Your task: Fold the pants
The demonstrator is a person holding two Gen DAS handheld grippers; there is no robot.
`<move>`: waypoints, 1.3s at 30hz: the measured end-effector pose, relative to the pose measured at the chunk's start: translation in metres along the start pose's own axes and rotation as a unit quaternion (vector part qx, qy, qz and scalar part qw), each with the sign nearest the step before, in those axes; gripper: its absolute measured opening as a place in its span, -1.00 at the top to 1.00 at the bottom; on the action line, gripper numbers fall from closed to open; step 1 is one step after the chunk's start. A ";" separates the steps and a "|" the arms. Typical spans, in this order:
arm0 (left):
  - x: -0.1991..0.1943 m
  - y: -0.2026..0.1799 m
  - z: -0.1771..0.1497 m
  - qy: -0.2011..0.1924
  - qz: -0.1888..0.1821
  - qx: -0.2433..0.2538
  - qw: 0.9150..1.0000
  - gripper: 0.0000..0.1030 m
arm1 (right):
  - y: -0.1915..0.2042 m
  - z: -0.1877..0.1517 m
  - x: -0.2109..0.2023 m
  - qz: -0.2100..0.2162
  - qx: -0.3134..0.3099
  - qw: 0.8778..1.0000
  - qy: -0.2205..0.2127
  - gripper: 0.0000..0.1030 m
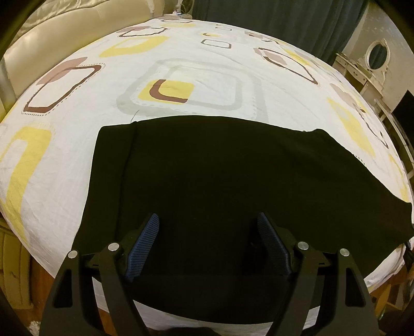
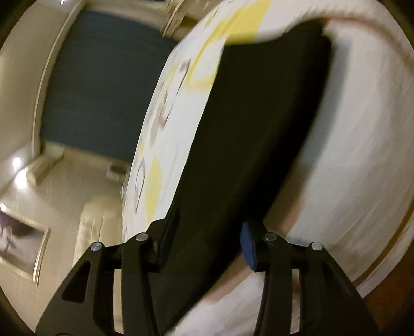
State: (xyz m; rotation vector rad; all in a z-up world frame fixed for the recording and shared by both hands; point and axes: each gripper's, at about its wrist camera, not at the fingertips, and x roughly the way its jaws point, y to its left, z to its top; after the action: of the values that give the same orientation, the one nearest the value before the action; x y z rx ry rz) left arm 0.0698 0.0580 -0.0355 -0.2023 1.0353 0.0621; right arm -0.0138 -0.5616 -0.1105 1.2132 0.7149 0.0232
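Observation:
Black pants (image 1: 220,175) lie flat in a broad folded shape on a bed sheet (image 1: 196,69), white with yellow and brown squares. My left gripper (image 1: 208,215) hovers over their near part, jaws wide apart, blue pads (image 1: 145,245) bare, nothing between them. The right wrist view is tilted and blurred. There the pants (image 2: 253,129) run as a long dark band across the sheet (image 2: 349,129). My right gripper (image 2: 211,217) sits at their near end with its jaws apart. The cloth shows in the gap, and the blue pad (image 2: 248,245) does not press on it.
A cream padded headboard (image 1: 51,44) stands at the far left of the bed. A teal curtain (image 1: 284,20) hangs behind it, and a white dresser with an oval mirror (image 1: 377,55) is at the right. The bed's near edge (image 1: 233,320) runs just below the pants.

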 end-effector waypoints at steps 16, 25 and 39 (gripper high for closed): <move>0.001 -0.006 -0.004 -0.004 0.001 0.010 1.000 -0.57 | 0.043 -0.080 0.054 -0.014 -0.089 0.986 0.139 0.88; 0.002 -0.006 -0.004 -0.004 0.001 0.011 1.000 -0.57 | 0.037 -0.074 0.047 -0.003 -0.086 0.984 0.156 0.79; -0.011 -0.001 0.003 -0.038 -0.026 0.010 0.999 -0.57 | 0.035 0.133 -0.092 -0.078 -0.196 0.977 0.035 -0.22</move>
State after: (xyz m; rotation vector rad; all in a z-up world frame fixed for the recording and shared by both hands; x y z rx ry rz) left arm 0.0672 0.0586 -0.0248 -0.2068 0.9532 0.0116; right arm -0.0055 -0.6955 -0.0144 0.7793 0.8208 0.0738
